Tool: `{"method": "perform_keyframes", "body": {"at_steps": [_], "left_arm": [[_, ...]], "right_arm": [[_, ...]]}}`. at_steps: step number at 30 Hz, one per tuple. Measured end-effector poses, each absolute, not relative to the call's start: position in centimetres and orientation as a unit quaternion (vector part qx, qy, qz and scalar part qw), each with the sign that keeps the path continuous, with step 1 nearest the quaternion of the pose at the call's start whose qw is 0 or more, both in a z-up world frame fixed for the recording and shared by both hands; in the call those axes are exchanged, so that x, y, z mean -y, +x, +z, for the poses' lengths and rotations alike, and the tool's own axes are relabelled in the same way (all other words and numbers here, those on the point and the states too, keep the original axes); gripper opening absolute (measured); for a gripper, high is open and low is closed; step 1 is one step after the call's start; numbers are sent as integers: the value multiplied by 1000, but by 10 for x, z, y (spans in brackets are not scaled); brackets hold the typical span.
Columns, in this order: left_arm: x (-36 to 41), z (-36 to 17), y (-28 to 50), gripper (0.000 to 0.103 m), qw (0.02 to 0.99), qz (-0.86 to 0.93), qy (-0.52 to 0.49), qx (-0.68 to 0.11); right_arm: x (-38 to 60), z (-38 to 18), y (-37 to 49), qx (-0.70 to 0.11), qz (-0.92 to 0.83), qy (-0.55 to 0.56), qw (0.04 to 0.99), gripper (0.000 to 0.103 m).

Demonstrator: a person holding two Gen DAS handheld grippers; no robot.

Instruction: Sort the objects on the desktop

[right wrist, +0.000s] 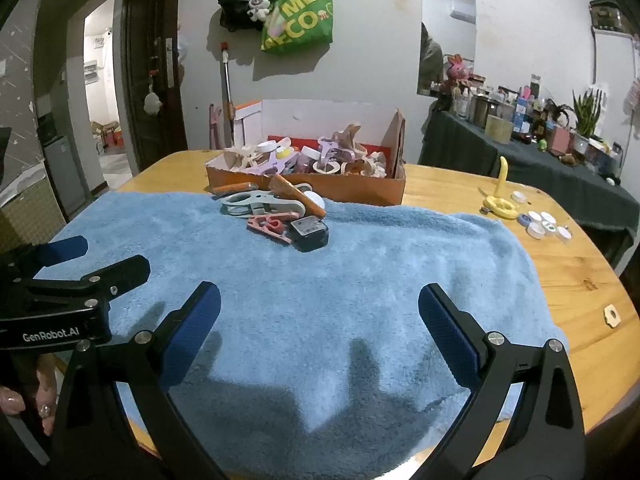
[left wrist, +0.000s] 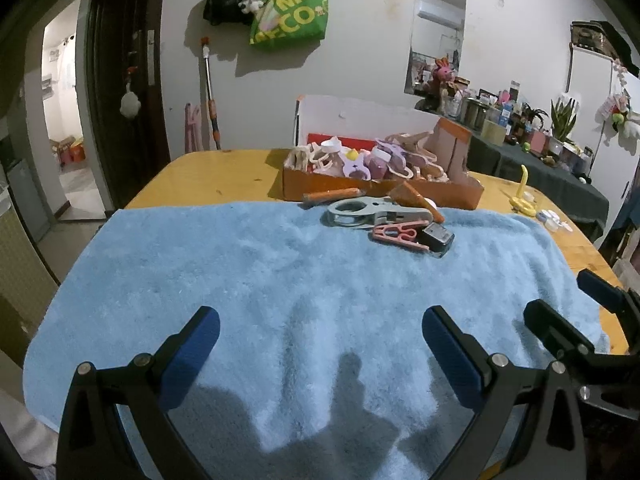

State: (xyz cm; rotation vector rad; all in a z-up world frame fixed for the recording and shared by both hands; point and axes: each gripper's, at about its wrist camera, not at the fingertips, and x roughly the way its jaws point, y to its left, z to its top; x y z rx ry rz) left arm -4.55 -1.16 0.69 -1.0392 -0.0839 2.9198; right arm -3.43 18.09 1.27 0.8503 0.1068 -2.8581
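A small pile lies at the far edge of a blue towel (left wrist: 280,288): a grey clamp-like tool (left wrist: 360,212), a pink clip (left wrist: 398,234), a dark square box (left wrist: 438,238) and an orange pen (left wrist: 332,195). The same pile shows in the right wrist view: grey tool (right wrist: 256,202), pink clip (right wrist: 270,226), dark box (right wrist: 310,234). Behind it stands an orange cardboard box (left wrist: 360,188) (right wrist: 352,192) full of pale and purple plastic pieces. My left gripper (left wrist: 320,320) is open and empty over the near towel. My right gripper (right wrist: 320,300) is open and empty beside it.
The towel (right wrist: 360,280) lies on a wooden table (right wrist: 580,272). A yellow ring toy (right wrist: 500,204), several white bottle caps (right wrist: 540,224) and a small flower-shaped piece (right wrist: 612,314) lie on the table's right side. A cluttered dark side table (right wrist: 520,156) stands at the back right.
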Motion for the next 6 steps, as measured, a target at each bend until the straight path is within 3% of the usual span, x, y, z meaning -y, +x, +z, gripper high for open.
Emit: {"method": "perform_keyframes", "body": {"at_steps": [6], "left_arm": [[9, 8, -39, 103, 26, 946, -323, 21]], "right_arm": [[-181, 14, -30, -33, -957, 279, 76, 101]]}}
